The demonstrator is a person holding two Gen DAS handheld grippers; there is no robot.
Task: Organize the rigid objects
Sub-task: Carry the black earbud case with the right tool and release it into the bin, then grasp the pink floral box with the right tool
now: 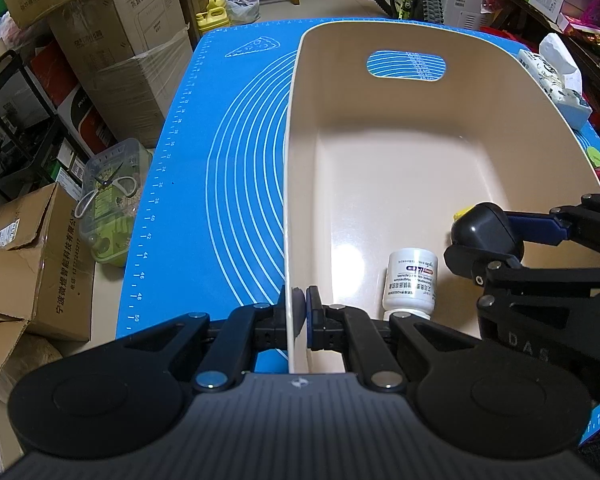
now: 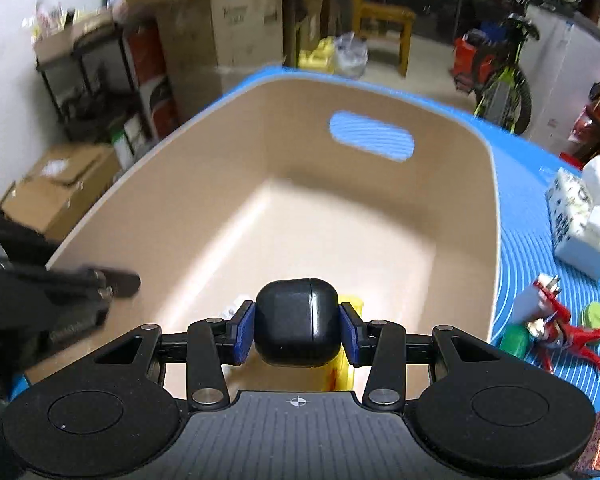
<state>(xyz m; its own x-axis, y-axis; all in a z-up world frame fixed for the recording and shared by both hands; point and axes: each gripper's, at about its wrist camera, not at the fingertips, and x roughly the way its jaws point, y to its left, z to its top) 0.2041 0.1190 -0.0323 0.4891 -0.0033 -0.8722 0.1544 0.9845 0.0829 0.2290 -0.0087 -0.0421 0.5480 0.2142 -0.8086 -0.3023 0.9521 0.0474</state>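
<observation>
Black case carried over the beige bin

Left claw (image 1: 302,304) pinches the bin (image 1: 380,120) wall; right claw (image 2: 298,326) clamps a black case (image 2: 296,322) above a white bottle (image 1: 410,284) and yellow item (image 2: 346,372); toys (image 2: 560,320) crowd the tabletop (image 1: 220,140) alongside.

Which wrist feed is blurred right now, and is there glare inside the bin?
Right wrist view: background boxes and the bin rim are motion-smeared, while the black case in the right tongs stays sharp. Left wrist view: crisp throughout, with a bright glare patch on the bin floor beside the white bottle; fisheye bends the blue mat edges.
</observation>
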